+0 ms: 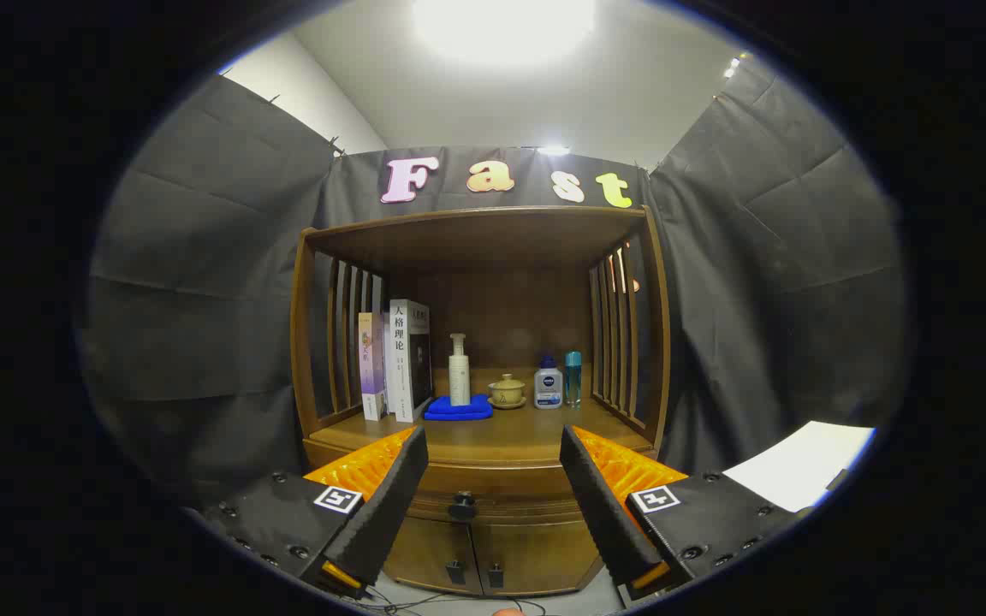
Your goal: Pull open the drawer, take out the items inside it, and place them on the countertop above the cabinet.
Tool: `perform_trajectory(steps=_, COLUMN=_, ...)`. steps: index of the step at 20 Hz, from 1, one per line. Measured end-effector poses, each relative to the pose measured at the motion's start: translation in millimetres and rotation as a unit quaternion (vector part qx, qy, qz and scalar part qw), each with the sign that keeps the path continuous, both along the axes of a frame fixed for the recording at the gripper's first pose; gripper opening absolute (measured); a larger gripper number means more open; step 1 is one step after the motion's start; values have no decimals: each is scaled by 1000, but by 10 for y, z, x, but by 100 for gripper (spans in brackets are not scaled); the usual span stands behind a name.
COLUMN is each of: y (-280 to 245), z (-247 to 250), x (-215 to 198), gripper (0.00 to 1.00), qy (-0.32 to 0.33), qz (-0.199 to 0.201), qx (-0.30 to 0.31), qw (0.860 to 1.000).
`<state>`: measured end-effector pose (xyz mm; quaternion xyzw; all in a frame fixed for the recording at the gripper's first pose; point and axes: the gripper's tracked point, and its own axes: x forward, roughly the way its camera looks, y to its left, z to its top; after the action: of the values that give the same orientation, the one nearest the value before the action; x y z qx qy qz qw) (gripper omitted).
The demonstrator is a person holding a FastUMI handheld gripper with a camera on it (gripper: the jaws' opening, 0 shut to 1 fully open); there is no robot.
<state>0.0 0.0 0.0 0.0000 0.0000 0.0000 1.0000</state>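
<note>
Wooden cabinet (pixel 476 479) stands against the booth's black cloth wall, straight ahead of the gripper (pixel 493 453). The jaws stand wide apart and hold nothing; neither finger touches anything. Seen between them is the drawer (pixel 501 505), shut, with its dark knob (pixel 462 506) roughly midway between the fingers and beyond them. Whatever lies inside the drawer is hidden by its closed front.

Below the drawer are two cabinet doors (pixel 476 556), each with a small dark handle near the middle seam; their outer parts are cut off behind the fingers.

Above the drawer the tabletop (pixel 493 436) sits under a roofed frame with slatted sides. On it, from left to right: a few upright books (pixel 394 359), a blue cloth (pixel 458 408) with a white pump bottle (pixel 459 370) standing at its back, a small lidded cup (pixel 507 390) on a saucer, a short white bottle (pixel 548 385) with a blue cap, and a slim teal bottle (pixel 573 376) just beside it. The front of the tabletop is bare.

A white sheet (pixel 801 466) lies off to the right of the cabinet, partly cut off. Cables on the floor below the doors are hard to make out.
</note>
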Motion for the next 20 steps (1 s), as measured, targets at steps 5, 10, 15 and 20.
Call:
perform_trajectory(steps=5, y=-1, z=30, x=-4, gripper=98, qy=-5, qz=6, qx=1, qw=1000)
perform_trajectory(steps=10, y=-12, z=62, x=-31, gripper=98, qy=-6, qz=2, qx=8, qw=1000)
perform_trajectory(steps=15, y=-19, z=70, x=-26, gripper=98, qy=-7, qz=0, qx=8, qw=1000)
perform_trajectory(steps=20, y=-17, z=66, x=-14, gripper=98, qy=-8, qz=1, qx=5, qw=1000)
